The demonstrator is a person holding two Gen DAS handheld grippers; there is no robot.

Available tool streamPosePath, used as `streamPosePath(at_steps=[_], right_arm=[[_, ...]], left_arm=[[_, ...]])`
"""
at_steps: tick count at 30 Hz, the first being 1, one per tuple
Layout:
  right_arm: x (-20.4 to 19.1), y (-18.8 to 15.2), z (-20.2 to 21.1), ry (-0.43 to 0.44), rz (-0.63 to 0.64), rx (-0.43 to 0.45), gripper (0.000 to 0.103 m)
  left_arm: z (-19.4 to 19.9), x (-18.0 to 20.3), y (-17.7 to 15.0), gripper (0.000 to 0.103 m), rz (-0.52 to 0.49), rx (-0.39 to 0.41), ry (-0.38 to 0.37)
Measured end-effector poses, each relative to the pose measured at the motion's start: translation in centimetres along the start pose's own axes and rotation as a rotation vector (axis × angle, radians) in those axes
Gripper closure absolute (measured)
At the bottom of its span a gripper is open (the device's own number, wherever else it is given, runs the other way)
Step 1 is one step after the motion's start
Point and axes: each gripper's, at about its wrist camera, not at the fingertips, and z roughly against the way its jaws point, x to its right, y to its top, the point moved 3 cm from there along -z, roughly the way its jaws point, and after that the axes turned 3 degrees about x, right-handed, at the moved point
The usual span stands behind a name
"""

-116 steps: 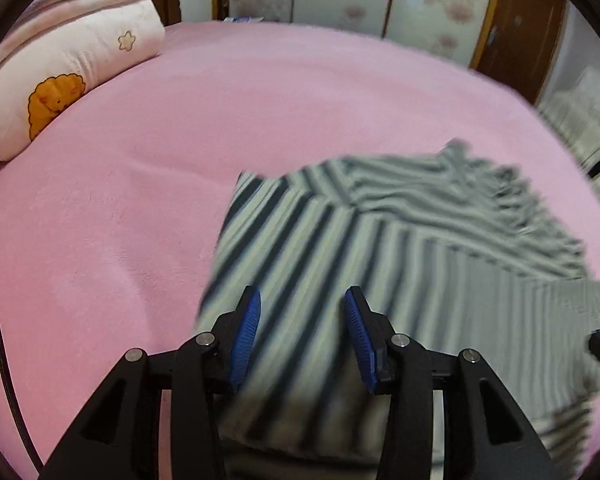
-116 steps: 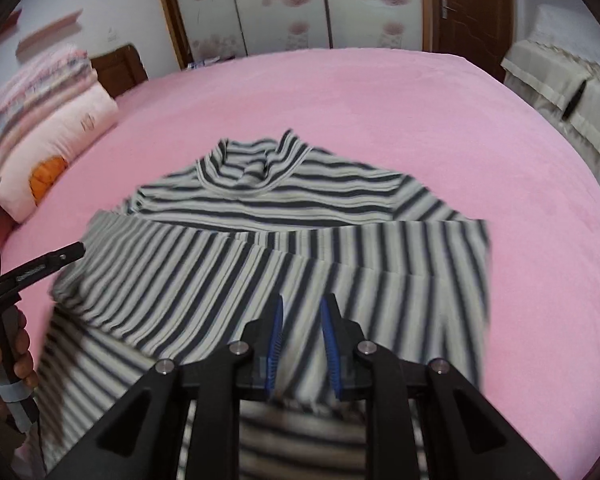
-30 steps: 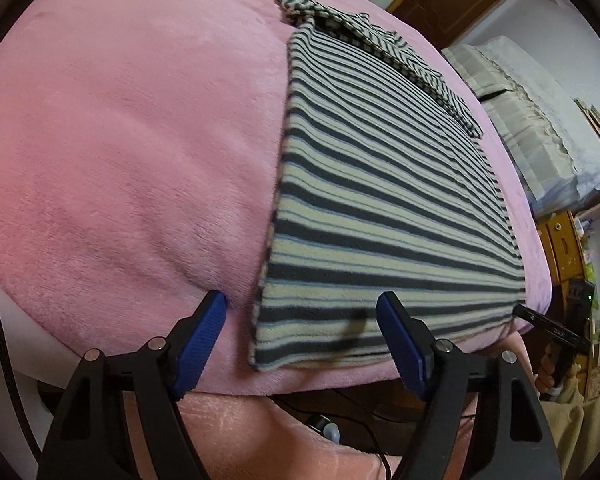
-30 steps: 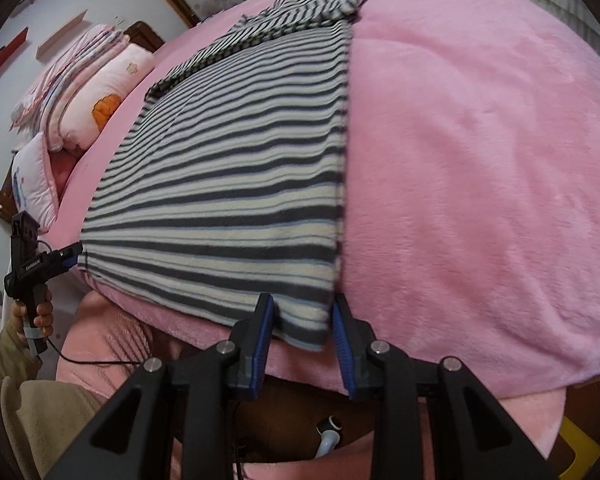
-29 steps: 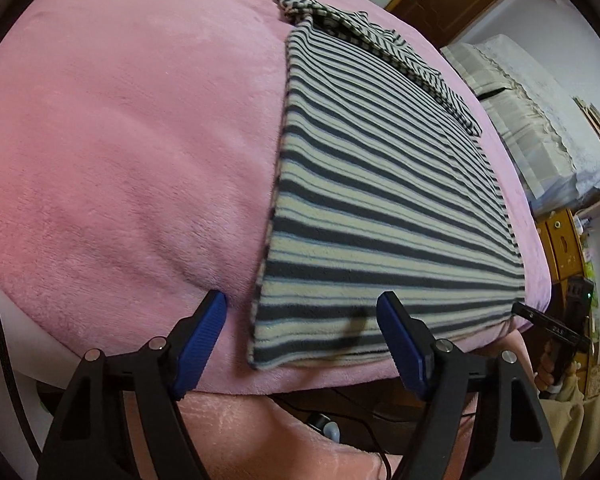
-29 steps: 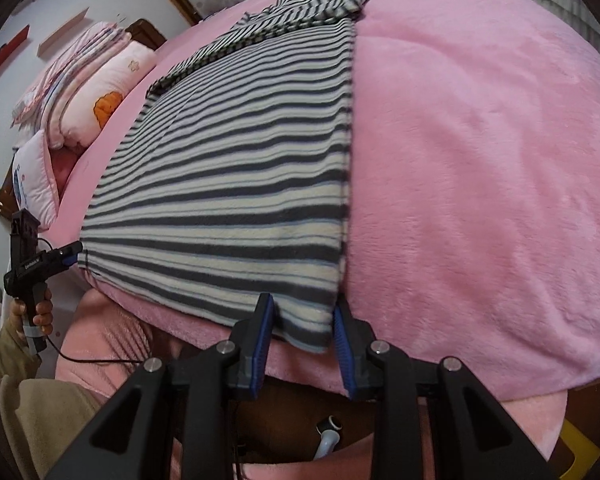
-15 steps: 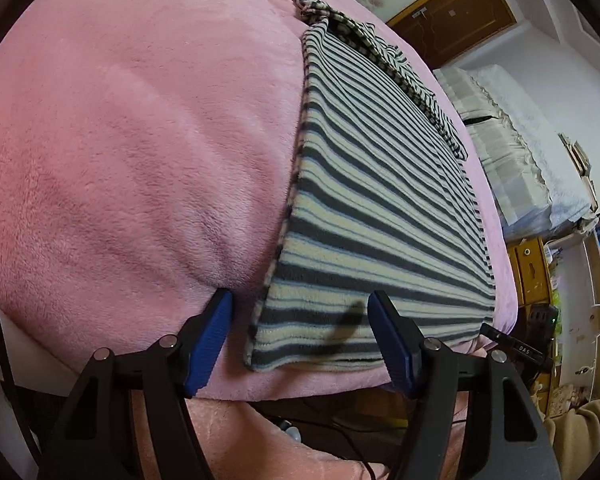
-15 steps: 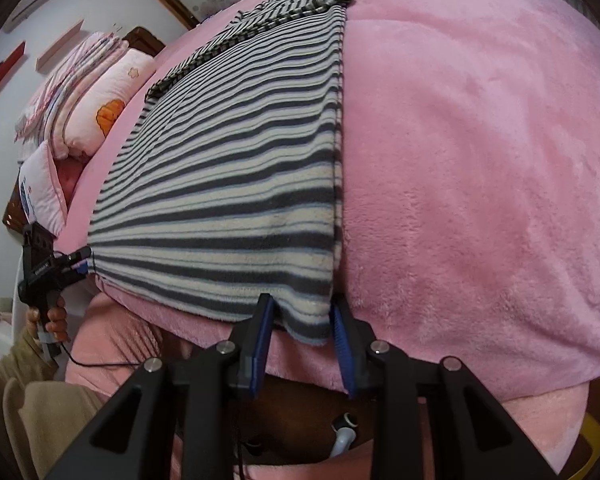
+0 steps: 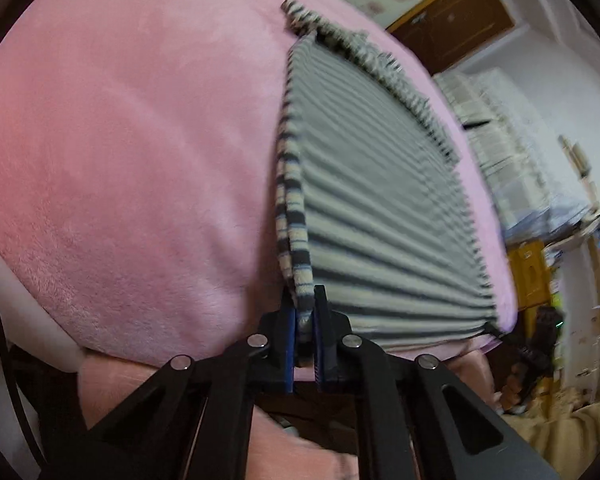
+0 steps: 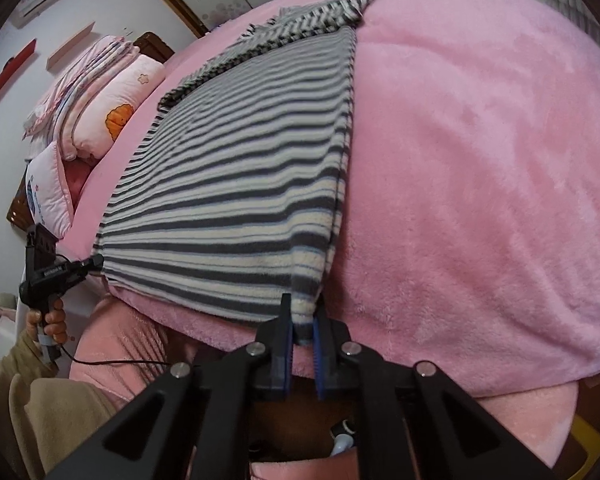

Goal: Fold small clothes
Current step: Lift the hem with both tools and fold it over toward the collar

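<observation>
A grey and cream striped sweater lies folded lengthwise on the pink bed, its collar at the far end. My left gripper is shut on the sweater's near left hem corner at the bed's front edge. My right gripper is shut on the near right hem corner of the sweater. The left gripper also shows in the right wrist view, pinching the far hem corner. The right gripper shows small and blurred in the left wrist view.
Pink pillows and folded quilts are stacked at the head of the bed. A wardrobe and a brown door stand behind. White bedding and shelves lie to the right. The bed's front edge drops off just under both grippers.
My left gripper has closed from wide open onto the sweater's left hem corner. My right gripper stays shut on the right corner. The hem is slightly raised and taut.
</observation>
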Motion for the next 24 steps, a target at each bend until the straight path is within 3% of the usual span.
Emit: streamPosePath(at_steps=[7, 11, 16, 20, 24], right_arm=[[-1.9, 3.7, 4.0, 0.076, 0.031, 0.13, 0.096], [-3.4, 7.9, 6.1, 0.124, 0.052, 0.225, 0.096], [-4.3, 14.3, 8.3, 0.178, 0.03, 0.343, 0.096], [-3.8, 20.8, 8.5, 0.182, -0.017, 0.415, 0.096], [-2.8, 27.5, 6.3, 0.161, -0.046, 0.436, 0.096]], left_arm=[[3.9, 4.2, 4.1, 0.098, 0.104, 0.186, -0.255], [4.1, 7.2, 7.4, 0.098, 0.146, 0.262, -0.33], [2.8, 9.2, 13.2, 0.098, 0.265, 0.332, -0.331], [1.0, 9.5, 19.7, 0.098, 0.338, 0.407, -0.243], [-2.4, 8.0, 26.0, 0.098, 0.434, 0.424, -0.171]])
